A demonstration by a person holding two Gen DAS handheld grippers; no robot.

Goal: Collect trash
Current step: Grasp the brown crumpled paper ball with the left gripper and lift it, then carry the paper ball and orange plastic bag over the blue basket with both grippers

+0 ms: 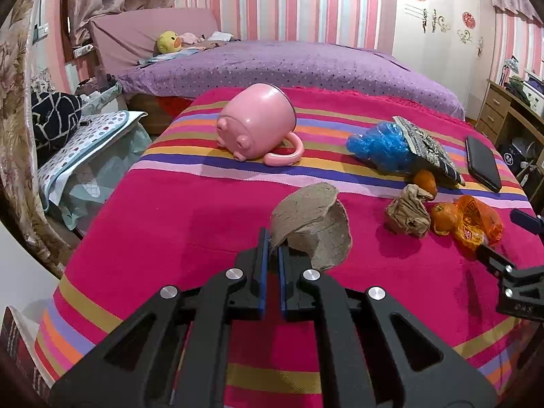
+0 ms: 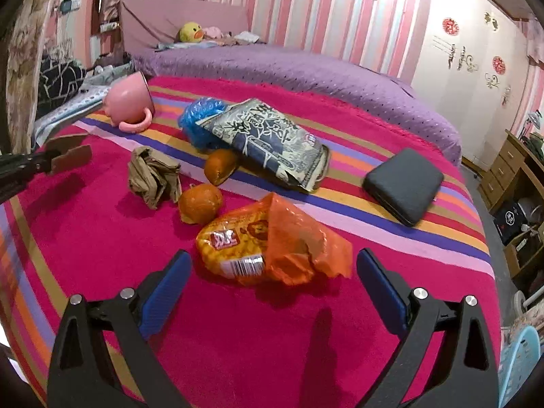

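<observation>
My left gripper (image 1: 271, 251) is shut on the rim of a torn grey-brown pulp cup (image 1: 312, 227) and holds it over the striped red blanket (image 1: 170, 224); the cup also shows at the left of the right wrist view (image 2: 69, 158). My right gripper (image 2: 272, 272) is open, its fingers either side of an orange snack wrapper (image 2: 272, 241) that lies on the blanket. Further trash lies beyond: a crumpled brown paper (image 2: 153, 176), two orange peels (image 2: 200, 202) (image 2: 220, 166), a blue plastic bag (image 2: 200, 115) and a dark printed snack bag (image 2: 268, 136).
A pink pig mug (image 1: 258, 124) lies on its side at the far left. A black wallet-like case (image 2: 404, 183) lies at the right. A purple bedspread (image 1: 306, 64) is behind. A wooden desk (image 1: 503, 112) stands at the right, cluttered bedside things at the left.
</observation>
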